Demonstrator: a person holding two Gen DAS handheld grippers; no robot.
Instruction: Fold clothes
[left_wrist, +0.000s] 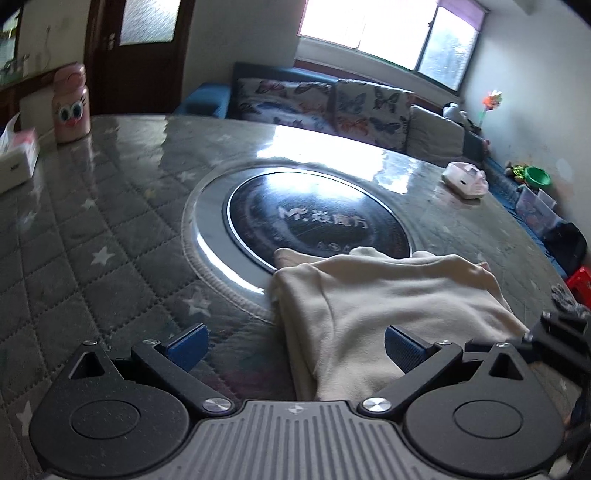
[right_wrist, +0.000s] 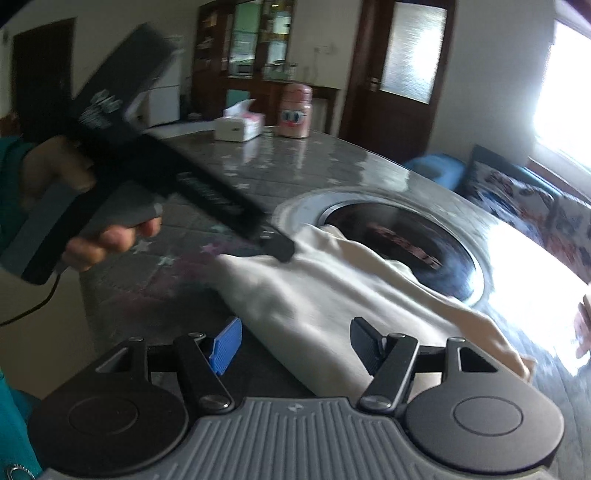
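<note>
A cream garment (left_wrist: 388, 295) lies folded on the grey quilted table (left_wrist: 92, 221), its far edge over the black round hob (left_wrist: 317, 221). My left gripper (left_wrist: 295, 347) is open wide just above the garment's left edge, one blue pad (left_wrist: 402, 349) over the cloth and the other over the table. In the right wrist view a hand (right_wrist: 96, 243) holds the left gripper (right_wrist: 277, 247), whose tip is at the cloth's far left corner. My right gripper (right_wrist: 295, 343) is open over the near edge of the garment (right_wrist: 332, 288), its pads not pressing on it.
At the table's far side stand a pink bottle with cartoon eyes (left_wrist: 70, 107) and a tissue box (left_wrist: 16, 158). A pink-white box (left_wrist: 465, 179) sits at the far right. A butterfly-patterned sofa (left_wrist: 332, 107) stands beyond the table, and a red stool (left_wrist: 580, 280) at the right.
</note>
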